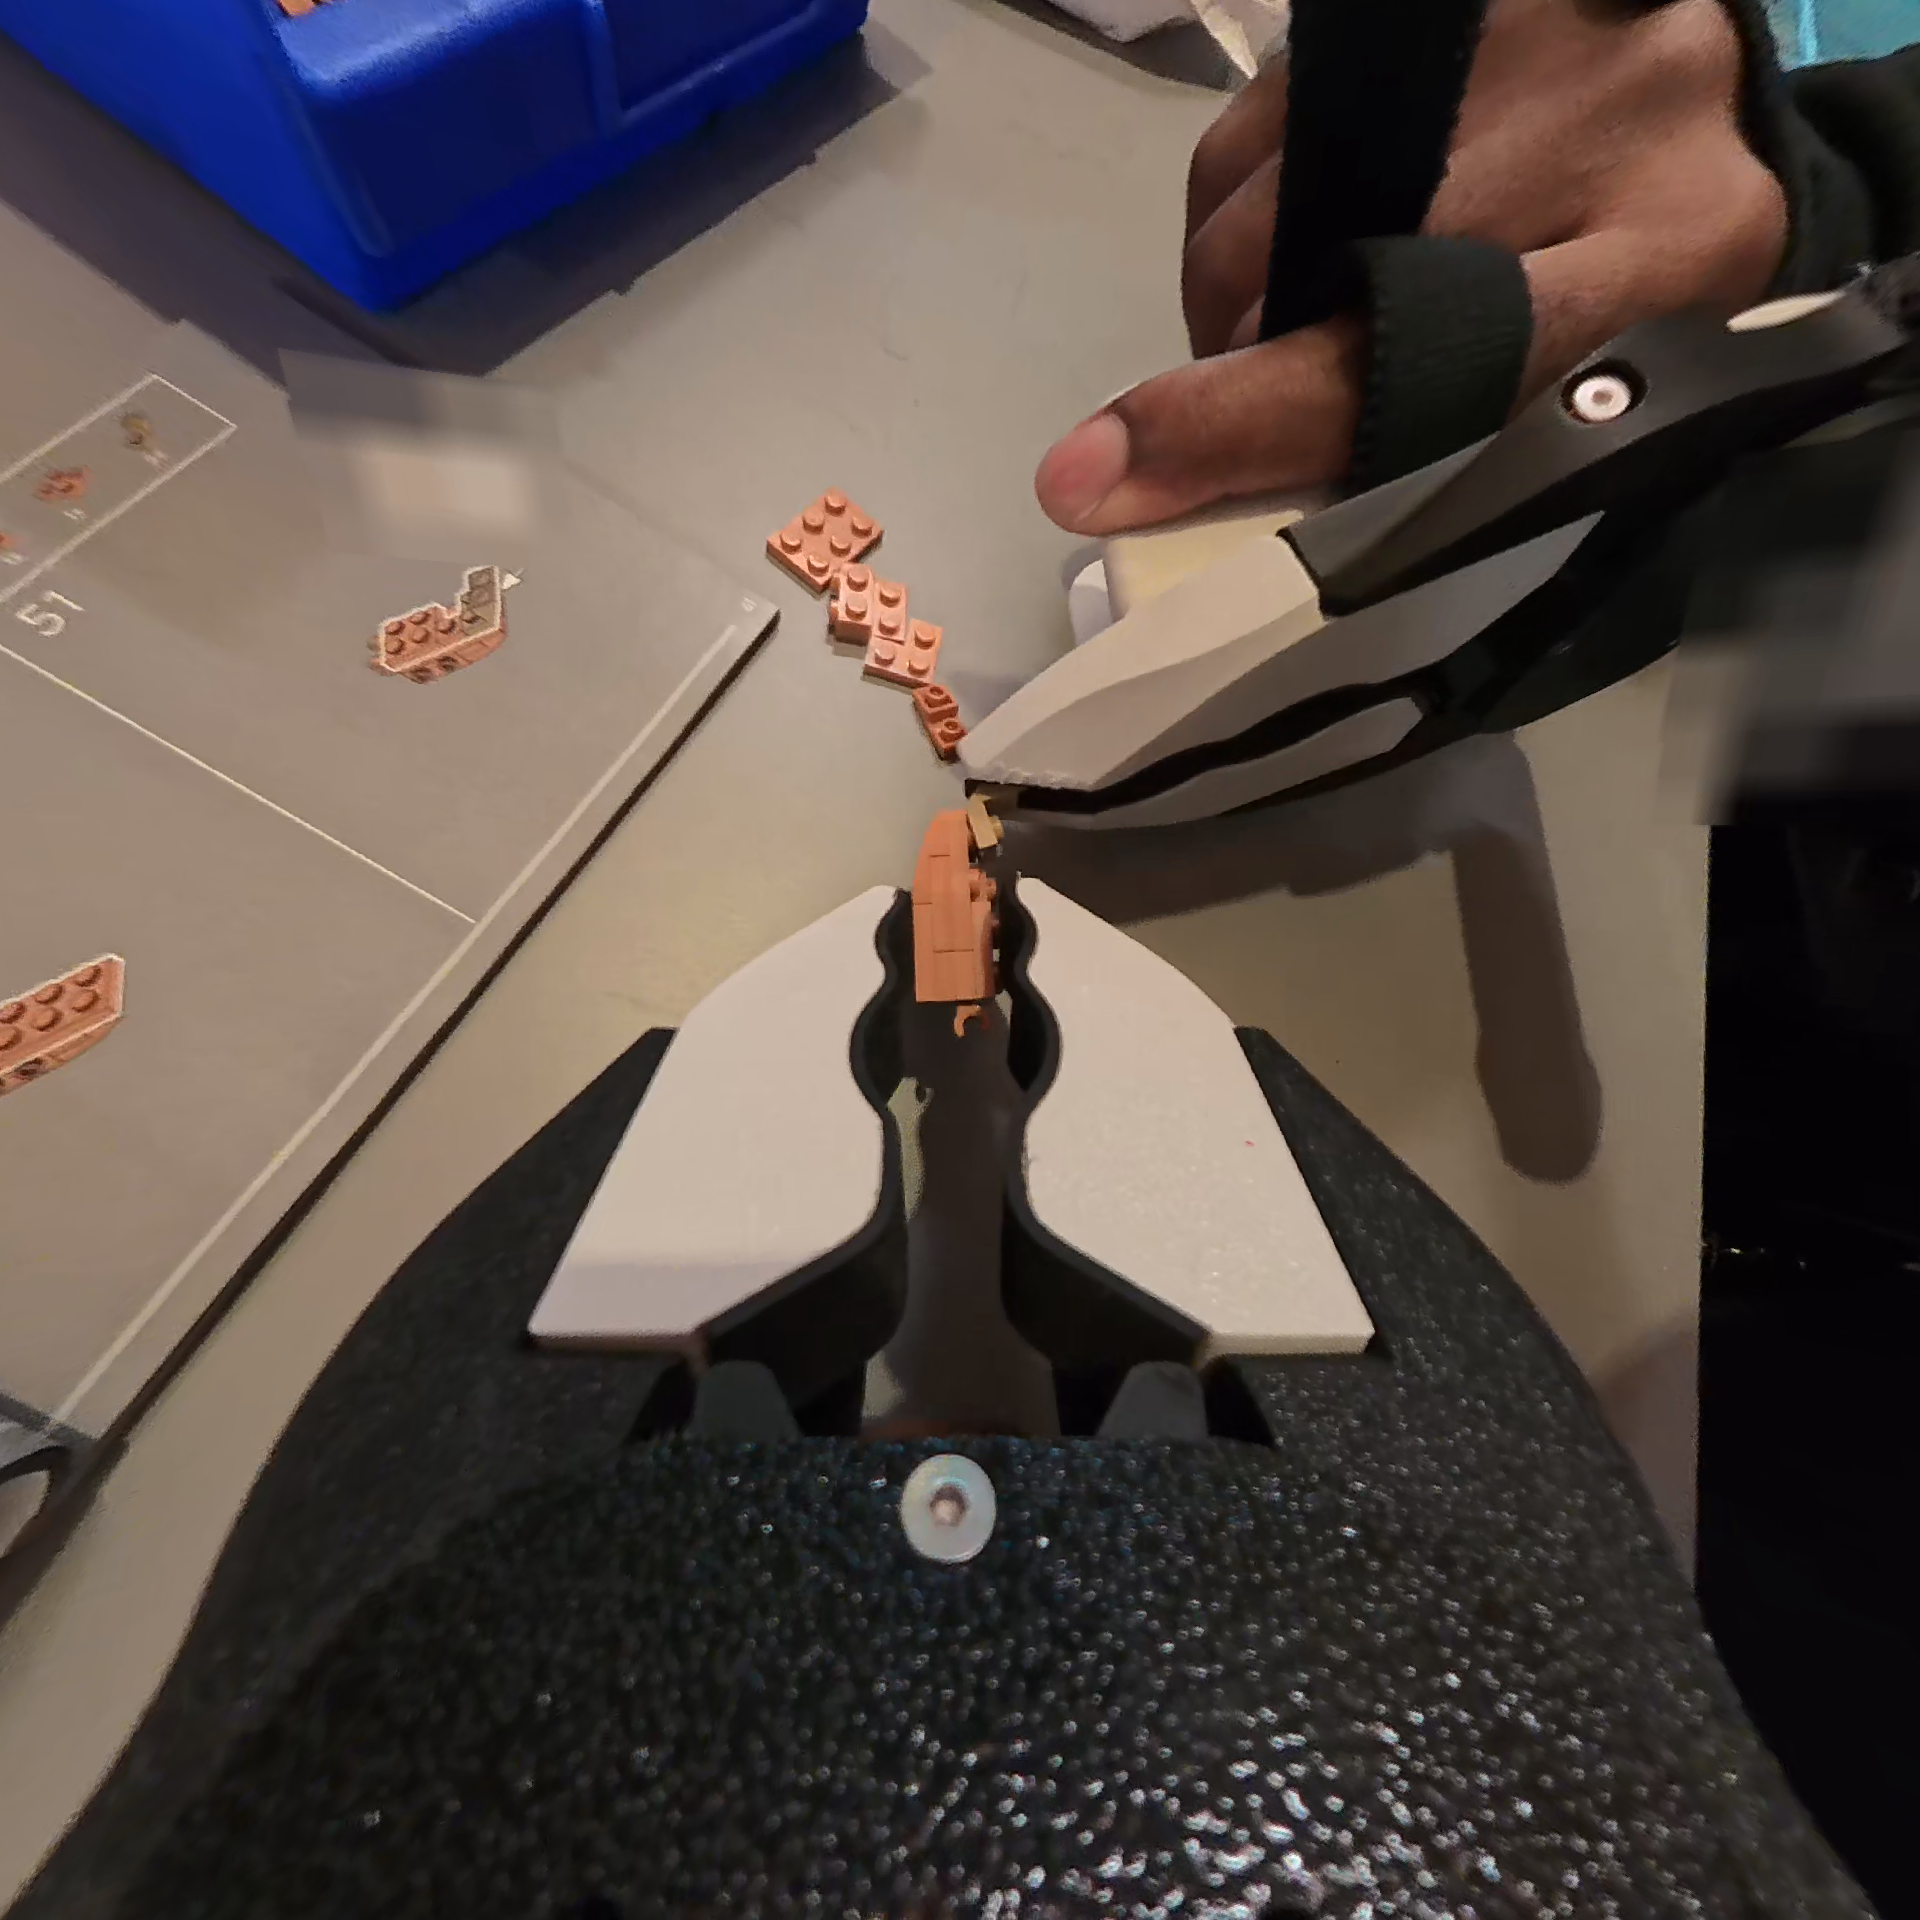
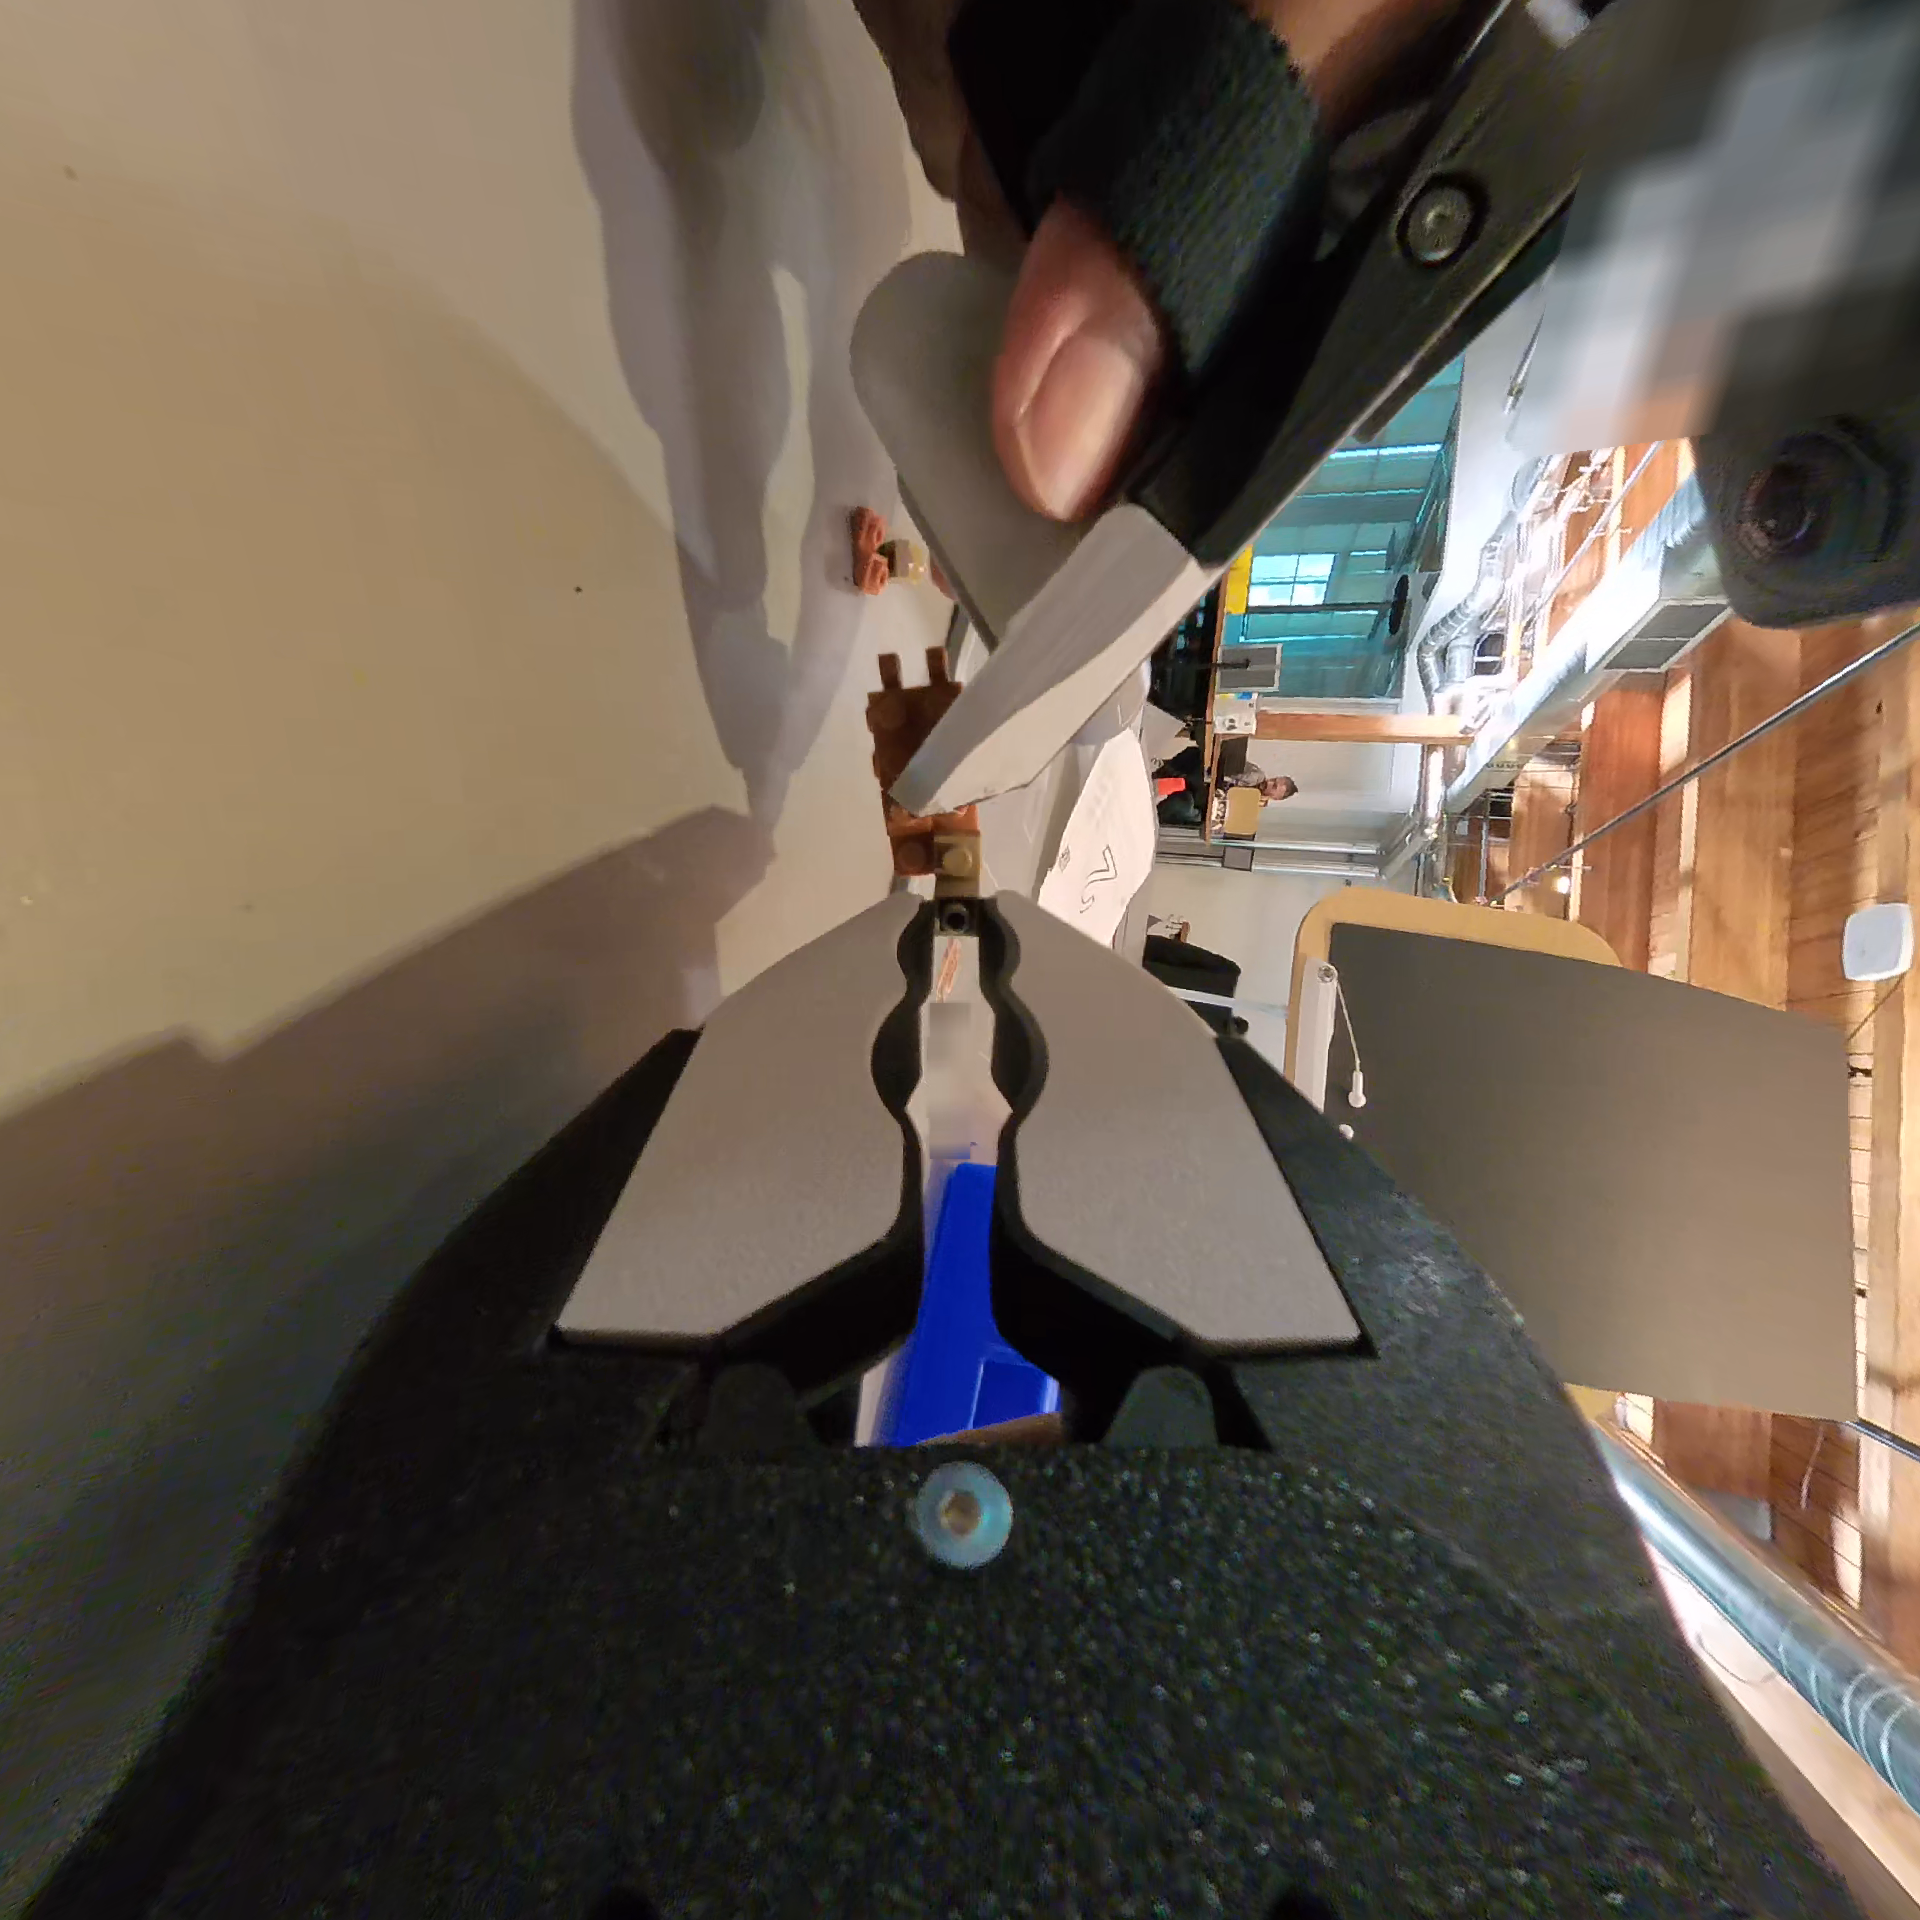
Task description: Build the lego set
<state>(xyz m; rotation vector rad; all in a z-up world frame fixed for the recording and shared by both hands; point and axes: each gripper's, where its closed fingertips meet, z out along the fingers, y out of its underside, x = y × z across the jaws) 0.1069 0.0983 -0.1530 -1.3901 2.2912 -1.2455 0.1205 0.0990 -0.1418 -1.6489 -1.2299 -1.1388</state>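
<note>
1. While both of my tools meet above the grey table (image 1: pixel 914 312), the thing between them is a small orange-brown brick assembly (image 1: pixel 951 925): stacked plates with a smooth, curved outer face, studs along its right side and a tiny clip at its near end.
2. My left gripper (image 1: pixel 956 935) is narrowed onto this assembly, which stands on edge between the fingertips with its far end sticking out past them; both pads look pressed to its sides.
3. At that far end sits a small tan piece (image 1: pixel 983 826) with a stud, touching the orange-brown bricks.
4. My right gripper (image 2: pixel 956 920) is nearly closed on a little dark piece (image 2: pixel 954 916) joined to the tan part; in the left wrist view it comes in from the right, tips at the assembly's top.
5. My right hand (image 1: pixel 1455 260), with black straps over it, holds that gripper, thumb lying on its upper finger.
6. Just beyond the tips, loose orange-brown plates (image 1: pixel 873 603) lie in a short row on the table.
7. To the left lies a grey instruction sheet (image 1: pixel 312 831) printed with brick drawings.
8. Farther back stands a blue bin (image 1: pixel 468 135).
</note>
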